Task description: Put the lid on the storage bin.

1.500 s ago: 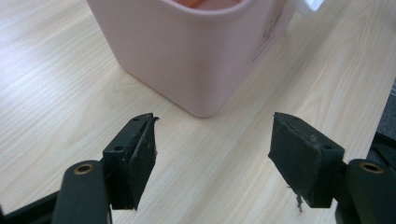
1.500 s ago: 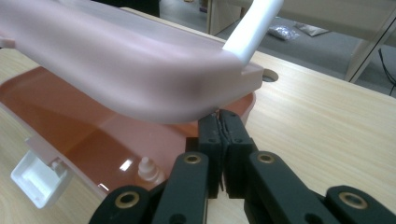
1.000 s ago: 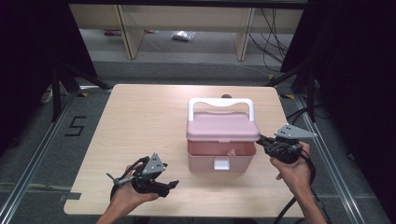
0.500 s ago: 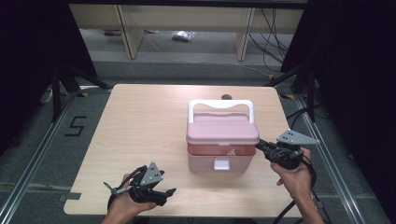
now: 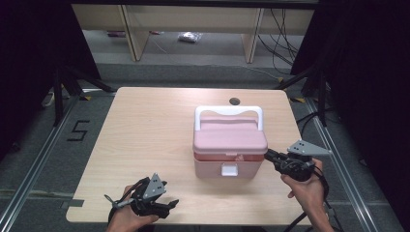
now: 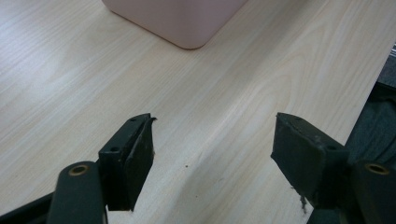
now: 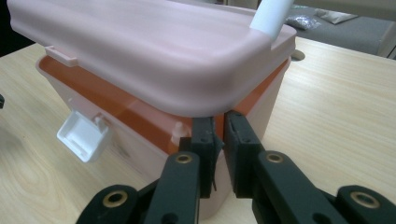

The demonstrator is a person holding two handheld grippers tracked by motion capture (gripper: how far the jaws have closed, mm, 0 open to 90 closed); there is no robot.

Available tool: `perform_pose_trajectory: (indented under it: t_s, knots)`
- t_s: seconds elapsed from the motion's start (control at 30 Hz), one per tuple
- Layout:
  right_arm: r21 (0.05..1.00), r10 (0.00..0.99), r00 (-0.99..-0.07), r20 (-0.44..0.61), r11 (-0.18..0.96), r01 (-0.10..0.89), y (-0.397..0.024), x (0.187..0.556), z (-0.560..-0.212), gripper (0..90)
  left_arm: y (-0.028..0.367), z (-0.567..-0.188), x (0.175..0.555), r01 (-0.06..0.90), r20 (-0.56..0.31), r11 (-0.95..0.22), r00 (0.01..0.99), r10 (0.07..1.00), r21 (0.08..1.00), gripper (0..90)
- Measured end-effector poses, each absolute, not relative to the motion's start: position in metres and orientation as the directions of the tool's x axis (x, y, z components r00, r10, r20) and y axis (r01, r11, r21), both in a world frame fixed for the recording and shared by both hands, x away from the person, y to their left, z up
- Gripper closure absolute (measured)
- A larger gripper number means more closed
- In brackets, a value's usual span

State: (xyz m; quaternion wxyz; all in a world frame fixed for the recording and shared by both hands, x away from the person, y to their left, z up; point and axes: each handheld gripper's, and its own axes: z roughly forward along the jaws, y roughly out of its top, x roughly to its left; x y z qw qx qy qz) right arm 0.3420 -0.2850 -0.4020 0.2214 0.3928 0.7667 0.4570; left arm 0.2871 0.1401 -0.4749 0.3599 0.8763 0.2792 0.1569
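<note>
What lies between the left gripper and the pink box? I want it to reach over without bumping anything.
Nothing visible. Only bare table separates the left gripper, whose jaws are open, from the pink box. The right gripper is at the box's far corner, out of that path.

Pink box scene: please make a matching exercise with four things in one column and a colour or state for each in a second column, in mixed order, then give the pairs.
Things:
1. lid
2. handle
3. left gripper
4. right gripper

Colour or state:
A. white, raised above the box
B. jaws wide apart over bare table
C. pink, slightly lifted, orange gap beneath
D. jaws nearly together at the box corner under the lid edge

Pairs: 1-C, 2-A, 3-B, 4-D
</note>
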Motion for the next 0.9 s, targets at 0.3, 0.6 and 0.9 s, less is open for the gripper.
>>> perform_pose_trajectory:
  t_s: [0.3, 0.6, 0.9]
  knots:
    - [0.861, 0.803, -0.594, 0.056, 0.263, 0.436, -0.284, 0.337, -0.406, 80.0, 0.143, -0.478, 0.283, 0.386, 0.069, -0.578, 0.788, 0.612, 0.719, 28.7]
    - [0.841, 0.818, -0.568, 0.089, 0.244, 0.483, -0.284, 0.331, -0.414, 67.4, 0.146, -0.478, 0.282, 0.385, 0.075, -0.581, 0.787, 0.613, 0.717, 28.7]
    - [0.825, 0.832, -0.545, 0.102, 0.235, 0.513, -0.29, 0.329, -0.423, 52.7, 0.148, -0.478, 0.282, 0.391, 0.074, -0.585, 0.785, 0.615, 0.711, 28.7]
